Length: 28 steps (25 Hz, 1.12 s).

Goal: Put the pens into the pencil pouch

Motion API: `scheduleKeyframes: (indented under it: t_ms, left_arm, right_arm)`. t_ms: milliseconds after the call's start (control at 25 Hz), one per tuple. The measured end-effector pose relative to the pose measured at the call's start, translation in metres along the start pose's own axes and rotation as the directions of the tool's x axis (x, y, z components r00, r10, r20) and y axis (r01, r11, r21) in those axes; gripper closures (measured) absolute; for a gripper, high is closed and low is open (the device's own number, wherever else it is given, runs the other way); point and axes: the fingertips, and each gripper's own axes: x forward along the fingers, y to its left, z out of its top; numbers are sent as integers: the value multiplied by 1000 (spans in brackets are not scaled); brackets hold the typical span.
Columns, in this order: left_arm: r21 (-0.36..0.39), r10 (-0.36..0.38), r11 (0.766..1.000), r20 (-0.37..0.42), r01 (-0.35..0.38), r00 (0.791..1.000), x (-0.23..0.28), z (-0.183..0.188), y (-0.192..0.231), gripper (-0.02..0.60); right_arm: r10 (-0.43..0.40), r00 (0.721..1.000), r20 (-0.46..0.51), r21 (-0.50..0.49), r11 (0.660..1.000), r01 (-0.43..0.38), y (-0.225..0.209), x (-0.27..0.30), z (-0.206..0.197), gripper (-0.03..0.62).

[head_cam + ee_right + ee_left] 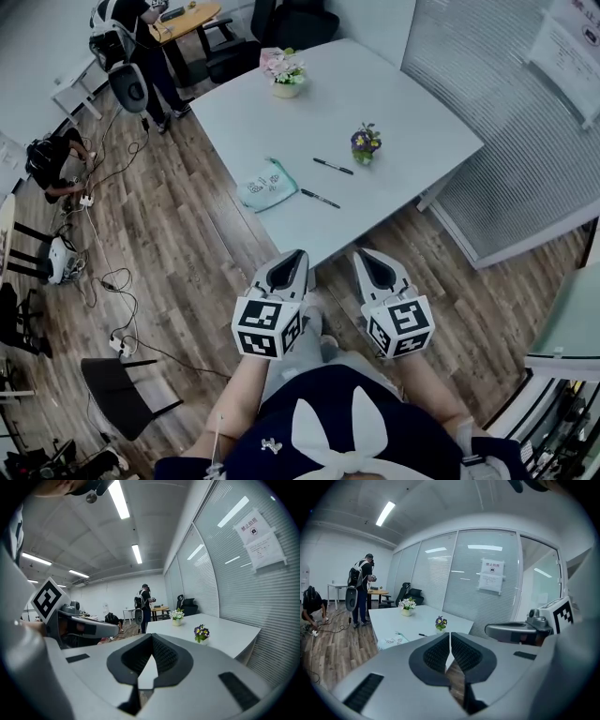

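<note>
On the table [394,103], pens [333,166] well beyond fingers [281,274]

Wood floor [187,239], white table [412,98], blinded glass wall [525,159], ceiling strip lights [119,498].

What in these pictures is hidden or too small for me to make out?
- pencil pouch: head view, too small to tell whether it is open.
- pens: head view, too small to show caps; right gripper view, behind the right gripper body.
- wall notice: left gripper view, print too small to read.
</note>
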Motion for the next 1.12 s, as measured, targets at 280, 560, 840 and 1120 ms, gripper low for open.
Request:
scheduleKeyframes:
  t_ms: [280, 560, 840, 1120]
  left_arm:
    - [-15, -28, 1000, -43, 28, 999, 37, 5, 26, 552]
    - [-64, -52, 997, -64, 48, 997, 63, 14, 57, 422]
    - [-84, -41, 996, -110, 32, 993, 85, 15, 86, 331]
    - [-176, -38, 984, -137, 13, 990, 105, 13, 125, 331]
  right_arm:
    - [4, 1000, -26, 15, 1000, -3, -16, 38, 2, 588]
    - [35, 998, -59, 39, 999, -33, -25, 73, 2, 464]
    - [38, 993, -113, 42, 999, -33, -36, 102, -3, 407]
    - [1, 988, -153, 49, 999, 6, -51, 126, -11, 404]
